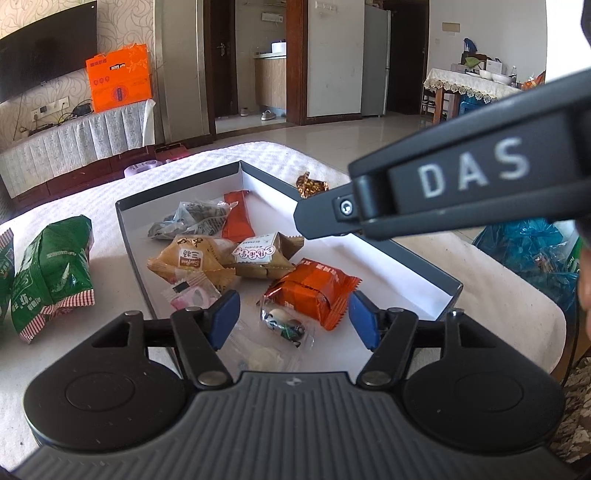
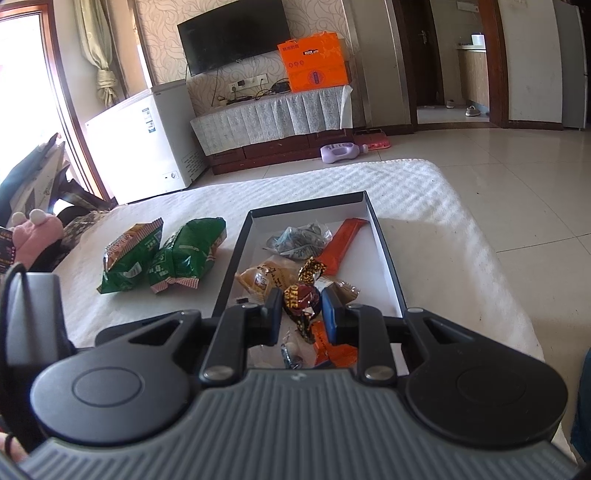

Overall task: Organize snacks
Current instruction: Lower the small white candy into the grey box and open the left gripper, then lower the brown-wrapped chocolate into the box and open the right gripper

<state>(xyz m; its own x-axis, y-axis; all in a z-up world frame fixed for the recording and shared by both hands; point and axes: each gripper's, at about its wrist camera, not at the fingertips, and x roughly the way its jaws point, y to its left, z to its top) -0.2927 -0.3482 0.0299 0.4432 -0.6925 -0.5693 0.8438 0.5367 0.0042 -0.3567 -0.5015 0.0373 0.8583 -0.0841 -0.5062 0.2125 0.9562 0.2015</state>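
Two green snack bags (image 2: pixel 162 254) lie on the white-covered counter (image 2: pixel 424 206) beside the box lid (image 2: pixel 384 243) of snacks. Left tool (image 1: pixel 291 314) gapes above an orange packet (image 1: pixel 314 291); right tool (image 2: pixel 301 314) clamps a foil candy (image 2: pixel 301 297) over the lid.

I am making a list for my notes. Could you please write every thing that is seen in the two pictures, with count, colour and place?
box: one, dark outside, white inside, on the white table cover.
snacks in box: several; orange bar, grey packet, tan pack, orange pack, small clear-wrapped sweets at the near end.
green bags: two in the right wrist view, on the cover left of the box.
gold-brown candy: one, held above the box.
orange carton: one, on the cabinet under the television.
white freezer: one, by the window.
left tongs: open, over the box's near end.
right tongs: shut on the gold-brown candy.
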